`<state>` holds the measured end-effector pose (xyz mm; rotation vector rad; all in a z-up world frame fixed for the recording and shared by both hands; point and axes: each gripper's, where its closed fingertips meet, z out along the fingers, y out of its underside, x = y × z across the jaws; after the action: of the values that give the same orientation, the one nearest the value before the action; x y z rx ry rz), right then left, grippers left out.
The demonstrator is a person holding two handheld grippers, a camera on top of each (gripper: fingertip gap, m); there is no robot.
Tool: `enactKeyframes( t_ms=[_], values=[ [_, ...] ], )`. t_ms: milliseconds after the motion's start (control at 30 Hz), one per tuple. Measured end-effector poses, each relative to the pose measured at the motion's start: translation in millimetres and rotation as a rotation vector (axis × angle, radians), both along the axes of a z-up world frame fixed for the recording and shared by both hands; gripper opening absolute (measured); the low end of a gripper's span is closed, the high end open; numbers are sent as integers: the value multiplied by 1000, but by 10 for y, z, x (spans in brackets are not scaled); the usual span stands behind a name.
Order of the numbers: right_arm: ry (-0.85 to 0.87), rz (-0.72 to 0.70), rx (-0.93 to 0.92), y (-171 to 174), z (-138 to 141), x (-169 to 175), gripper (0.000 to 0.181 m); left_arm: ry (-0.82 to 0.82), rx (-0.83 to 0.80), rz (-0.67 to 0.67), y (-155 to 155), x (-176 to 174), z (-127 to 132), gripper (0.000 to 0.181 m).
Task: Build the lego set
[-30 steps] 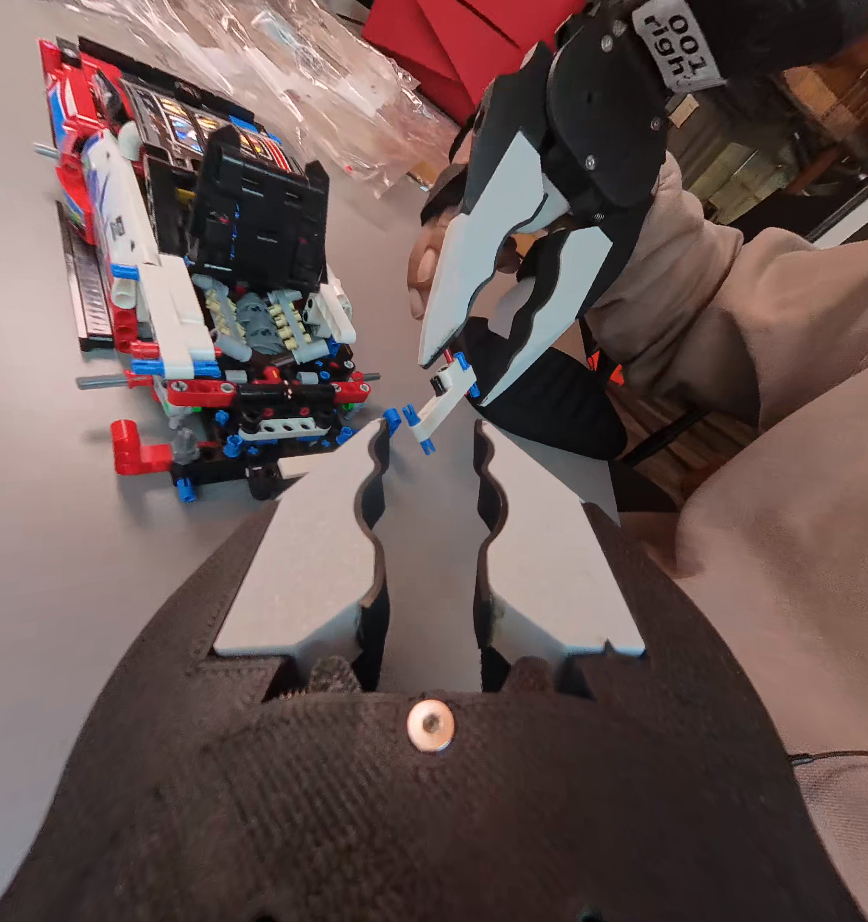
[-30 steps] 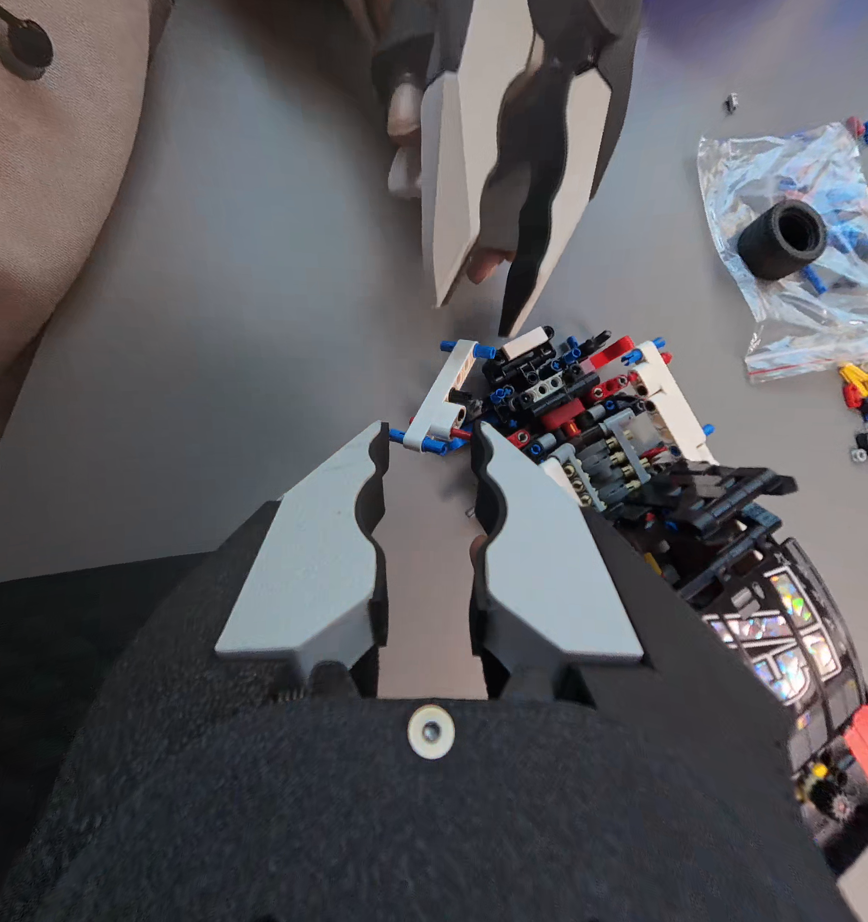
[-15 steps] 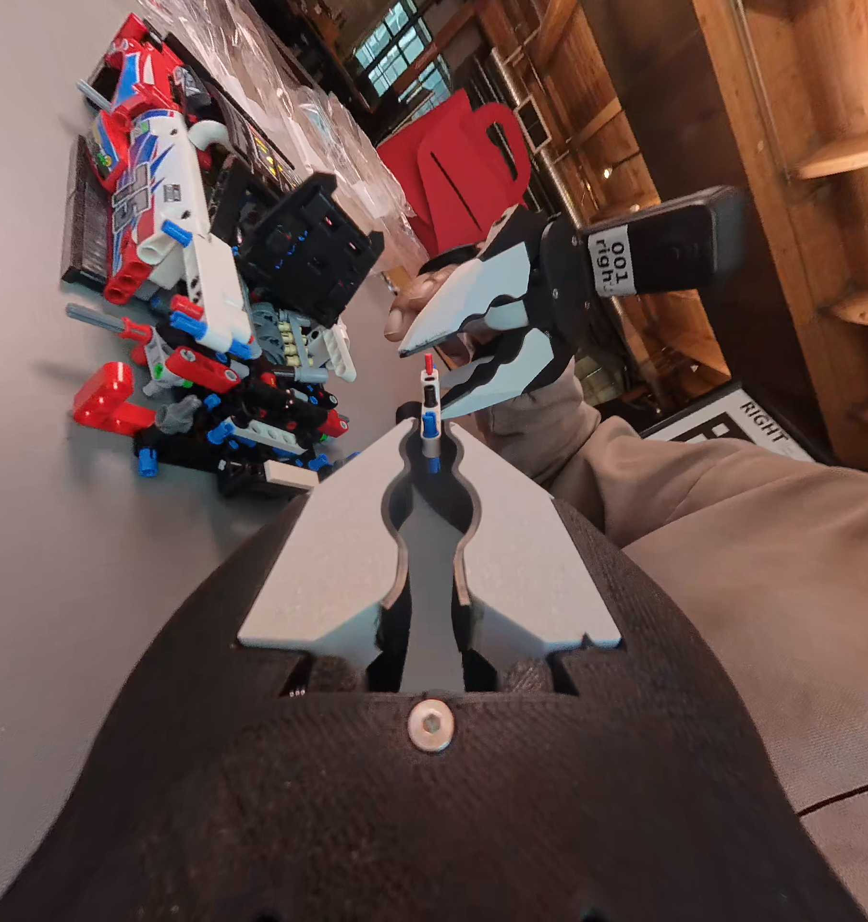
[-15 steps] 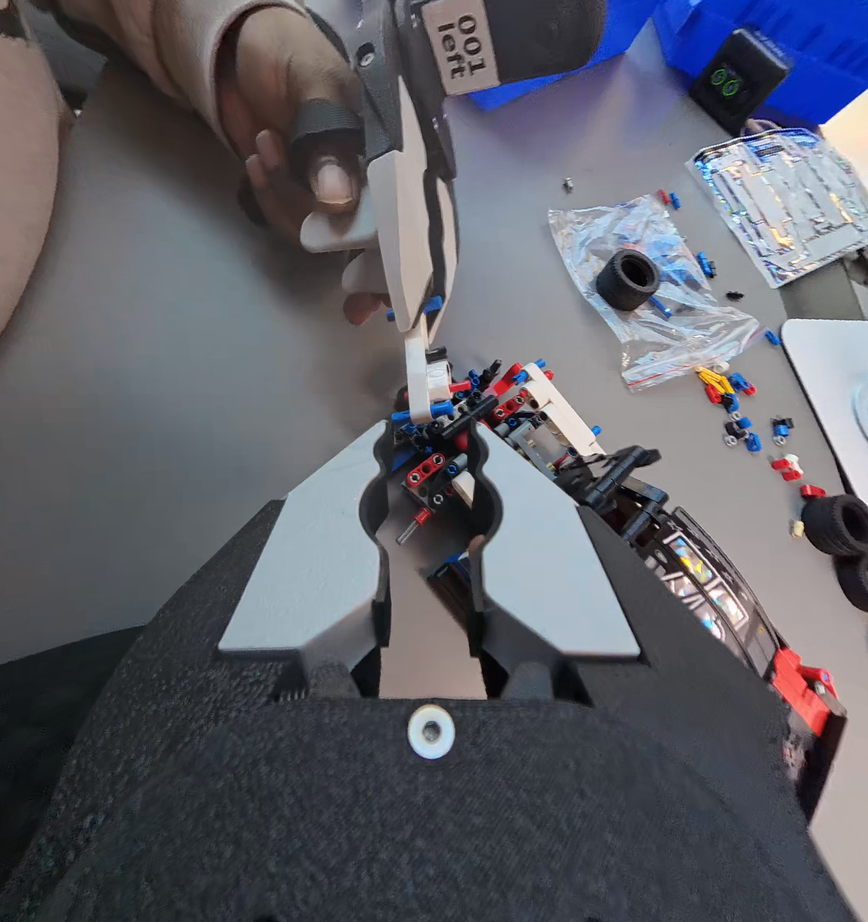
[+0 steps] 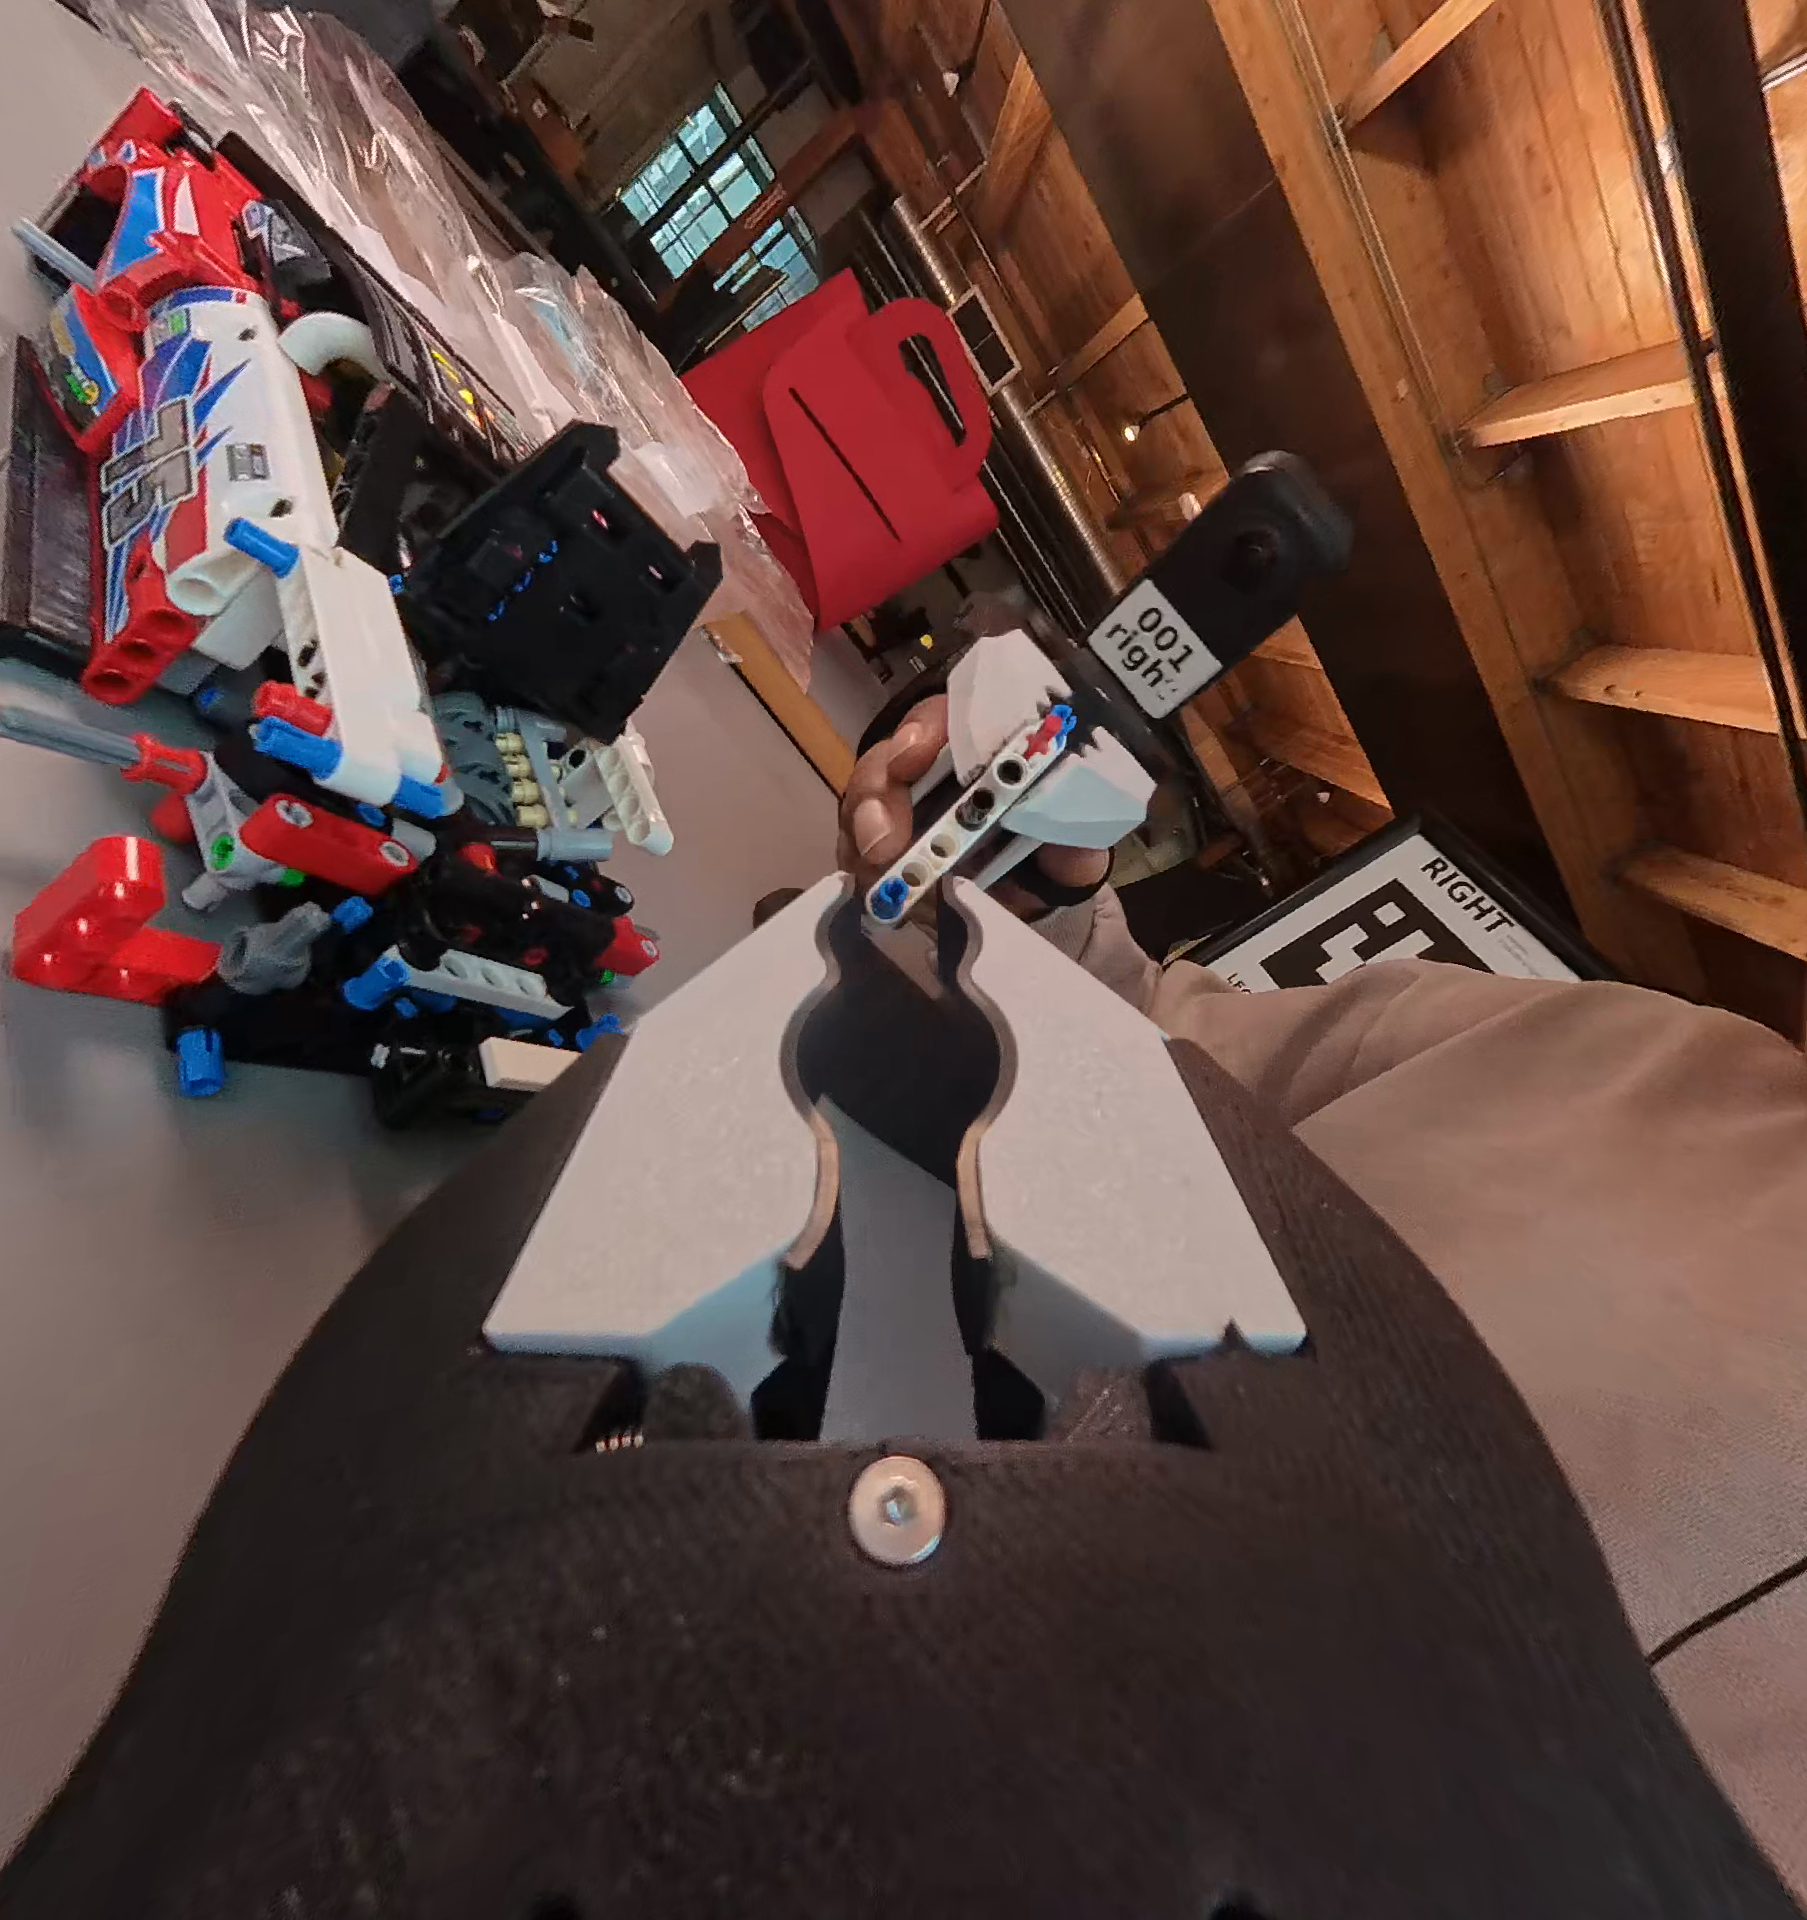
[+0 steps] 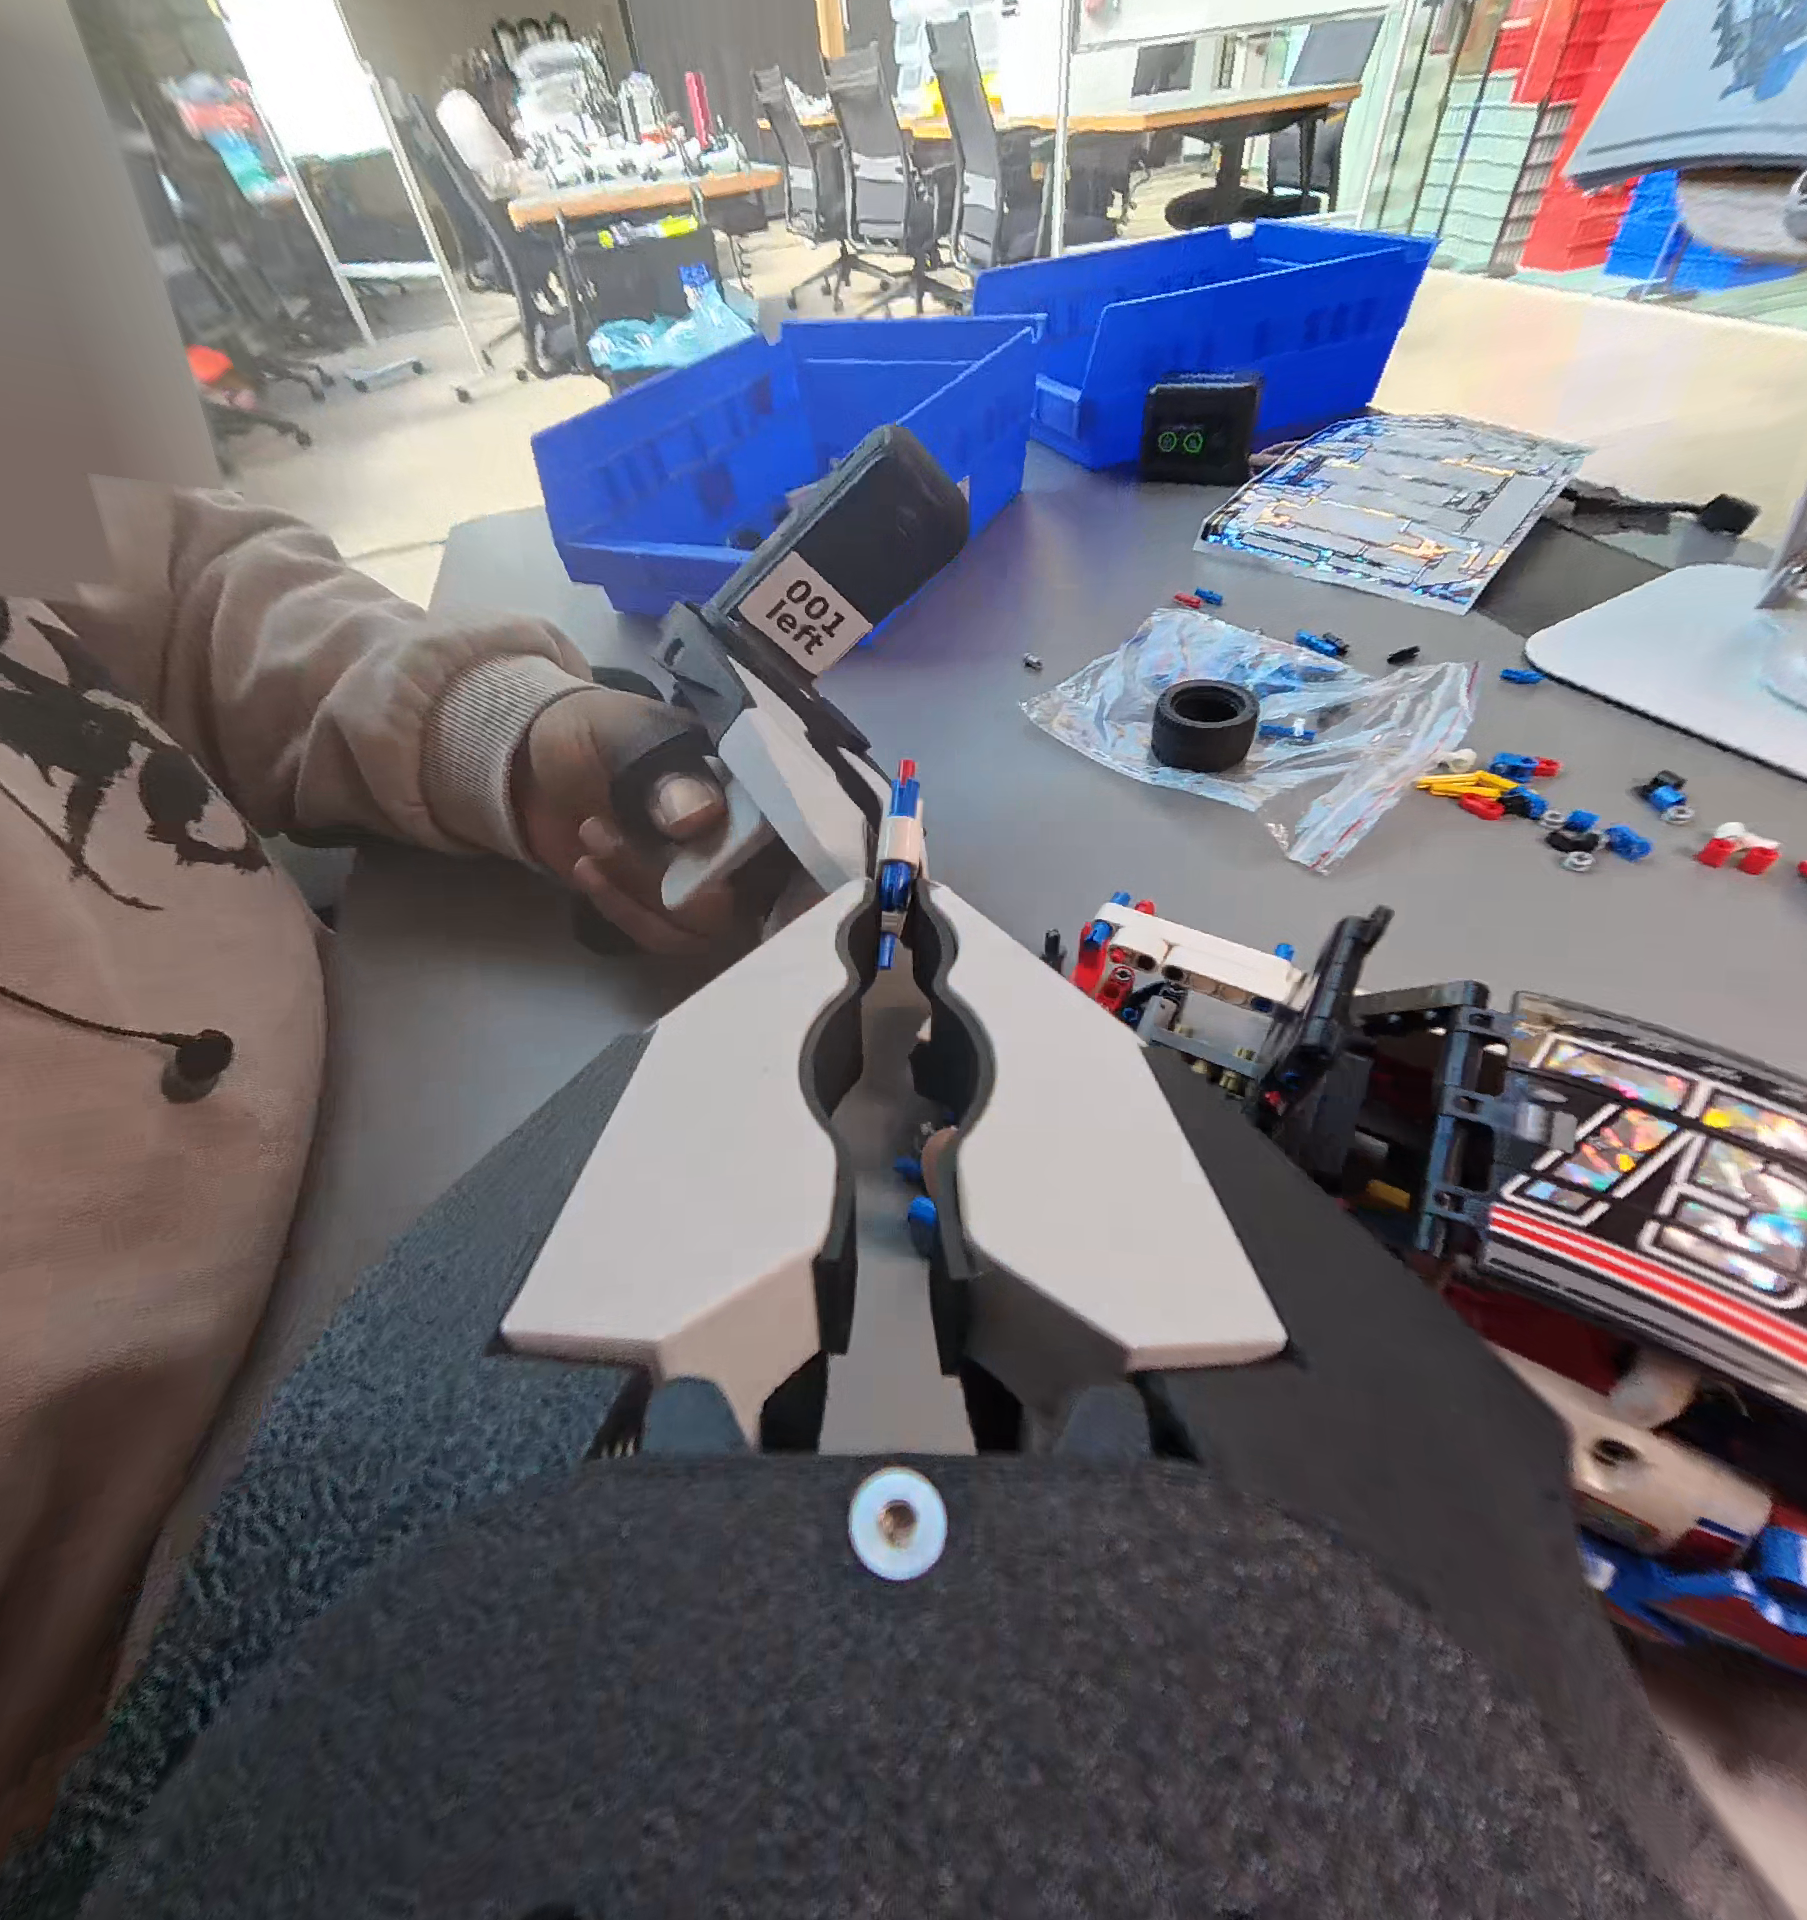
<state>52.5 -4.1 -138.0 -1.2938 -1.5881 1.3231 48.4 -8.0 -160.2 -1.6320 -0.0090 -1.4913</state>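
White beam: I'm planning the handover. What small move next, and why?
Probably open the left tongs: both they and the right tongs pinch the white beam in mid-air, so one must let go before it can reach the car model.

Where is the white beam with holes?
In both views the white beam is up off the table, pinched between the left claw and right claw, beside the car.

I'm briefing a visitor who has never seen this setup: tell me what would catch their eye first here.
First, the small white lego beam with blue pins, lifted off the table and pinched between both tools: the left tool holds one end, the right tool the other. Next, the half-built red, white and black lego car lying on the grey table. Behind, bright blue bins stand at the table's far side.
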Motion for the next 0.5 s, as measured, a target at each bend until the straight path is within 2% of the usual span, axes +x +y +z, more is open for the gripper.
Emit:
enactKeyframes(
  t_ms=[167,300,433,500],
  values=[
    [-27,-124,383,25,19,-11,3,69,-76,77,70,-148,-126,24],
    [-71,-264,843,158,-25,-5,3,-52,-64,43,-34,-149,77,34],
    [-50,-281,1234,-16,-105,-117,3,-76,-83,20,-62,49,126,38],
    [-43,-285,1375,-70,-158,-172,3,-81,-87,50,-38,39,101,33]
  ],
)
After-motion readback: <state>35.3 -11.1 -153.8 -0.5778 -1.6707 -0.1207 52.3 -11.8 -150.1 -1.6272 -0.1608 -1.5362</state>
